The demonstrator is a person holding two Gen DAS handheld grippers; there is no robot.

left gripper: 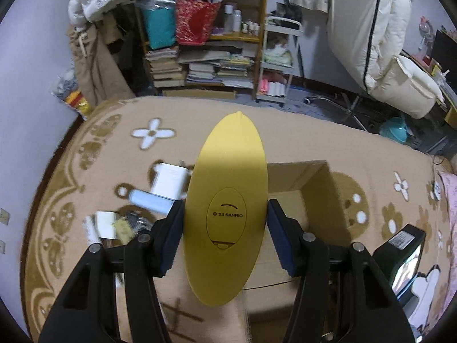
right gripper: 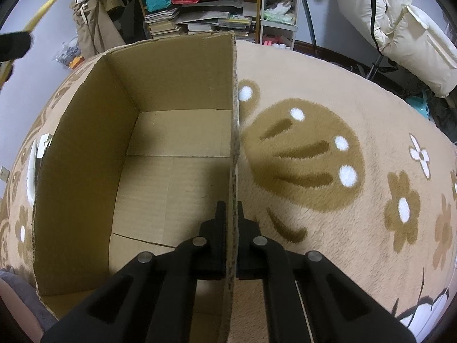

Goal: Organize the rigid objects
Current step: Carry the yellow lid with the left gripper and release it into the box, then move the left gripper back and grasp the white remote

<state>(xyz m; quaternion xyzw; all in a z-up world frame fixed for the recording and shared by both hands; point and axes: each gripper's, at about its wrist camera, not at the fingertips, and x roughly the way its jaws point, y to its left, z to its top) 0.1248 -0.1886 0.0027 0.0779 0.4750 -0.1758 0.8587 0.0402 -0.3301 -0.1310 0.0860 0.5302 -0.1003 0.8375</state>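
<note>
Your left gripper (left gripper: 225,228) pinched the yellow oval toy (left gripper: 227,200) above the cardboard box (right gripper: 85,148). Your right gripper (right gripper: 233,217) clamped its wall. Nothing lay inside; several items (left gripper: 137,214) waited on the blanket (left gripper: 285,131).

Right gripper (right gripper: 232,214): jaws closed on the right wall of the box, one finger inside, one outside.
Box (right gripper: 85,157): open-topped cardboard, standing on the blanket; its floor is bare cardboard with flap seams.
Blanket (right gripper: 357,114): beige fleece with brown flowers and white dots, spread right of the box.
Left gripper (right gripper: 12,47): only a dark part shows at the upper left edge; grip unclear.
Yellow object (right gripper: 47,7): thin edge slanting up above the left gripper.
Shelf (right gripper: 200,0): behind, packed with books, bags and bottles.
</note>
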